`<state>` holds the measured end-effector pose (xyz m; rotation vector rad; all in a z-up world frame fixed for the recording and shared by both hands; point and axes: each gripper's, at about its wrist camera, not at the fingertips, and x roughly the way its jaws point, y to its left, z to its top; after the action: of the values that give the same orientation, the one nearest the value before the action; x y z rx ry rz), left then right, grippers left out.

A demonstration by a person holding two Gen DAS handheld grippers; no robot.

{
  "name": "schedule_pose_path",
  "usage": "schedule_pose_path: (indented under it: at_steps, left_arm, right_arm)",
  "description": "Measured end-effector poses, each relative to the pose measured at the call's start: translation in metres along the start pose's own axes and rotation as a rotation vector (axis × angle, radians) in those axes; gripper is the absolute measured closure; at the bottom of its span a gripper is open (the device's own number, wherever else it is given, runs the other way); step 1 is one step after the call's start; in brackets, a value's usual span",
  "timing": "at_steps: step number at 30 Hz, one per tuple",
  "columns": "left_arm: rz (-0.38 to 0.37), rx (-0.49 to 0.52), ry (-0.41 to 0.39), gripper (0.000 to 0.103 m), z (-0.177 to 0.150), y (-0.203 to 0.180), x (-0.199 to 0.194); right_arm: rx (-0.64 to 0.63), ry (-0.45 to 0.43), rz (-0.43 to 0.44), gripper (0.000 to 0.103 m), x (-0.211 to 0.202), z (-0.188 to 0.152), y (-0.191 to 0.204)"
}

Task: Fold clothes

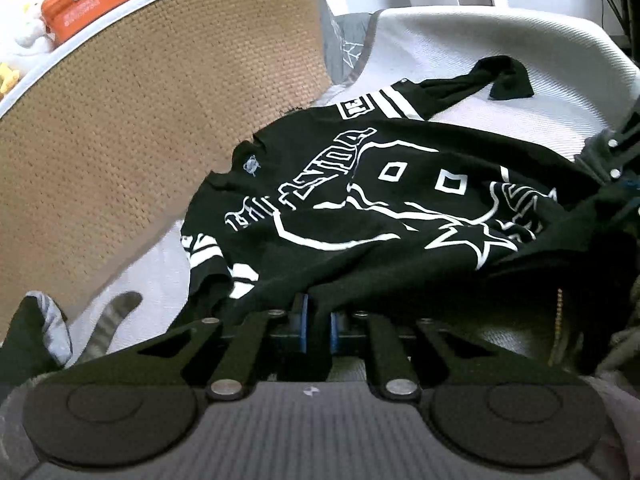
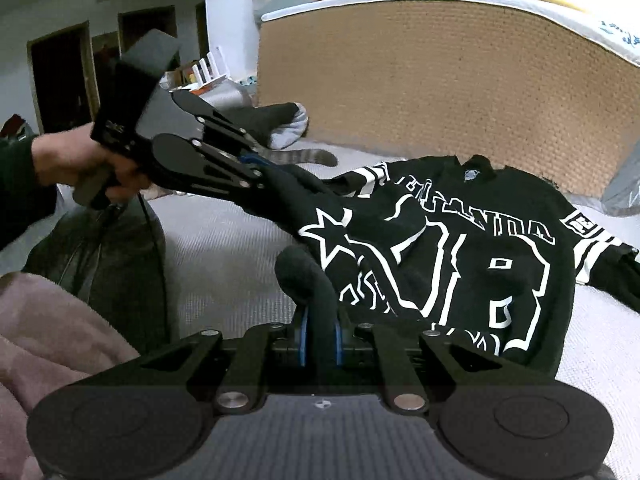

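Now both of your hand-held grippers, left hand-held gripper [image 1: 319, 322] and right hand-held gripper [image 2: 319, 336], pinch the black jersey [image 1: 360, 200], spread ahead on the bed [image 1: 460, 56]; soft, light cloth sags, so grip hem corners.

Black printed jersey [image 1: 360, 208] on white bedding [image 1: 460, 52], hem pinched in left hand-held gripper [image 1: 319, 320].
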<state>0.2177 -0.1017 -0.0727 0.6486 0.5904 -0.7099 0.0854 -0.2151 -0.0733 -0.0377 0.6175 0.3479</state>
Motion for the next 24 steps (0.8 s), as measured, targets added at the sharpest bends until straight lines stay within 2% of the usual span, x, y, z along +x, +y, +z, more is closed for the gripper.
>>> schedule_pose_path:
  at_steps: [6,9,11,18,21,24]
  left_arm:
    - [-0.06,0.029,0.065,0.09,-0.008,-0.006,0.003]
    - [-0.076,0.018,0.097,0.09,-0.014,-0.009,0.011]
    - [-0.082,0.012,0.12,0.09,-0.018,-0.011,0.016]
    - [-0.084,-0.032,0.143,0.087,-0.016,-0.011,0.024]
    - [-0.085,-0.065,0.139,0.087,-0.013,-0.008,0.027]
    - [-0.095,-0.102,0.149,0.086,-0.012,-0.005,0.035]
  right_arm:
    - [-0.007,0.063,-0.024,0.088,0.014,-0.003,-0.007]
    - [-0.11,0.118,-0.114,0.083,0.031,-0.009,0.002]
    - [-0.168,0.138,-0.153,0.071,0.04,-0.013,0.009]
    - [-0.389,0.173,-0.245,0.07,0.065,-0.023,0.03]
    - [-0.437,0.171,-0.258,0.069,0.069,-0.022,0.037]
    - [-0.474,0.161,-0.276,0.058,0.07,-0.023,0.045]
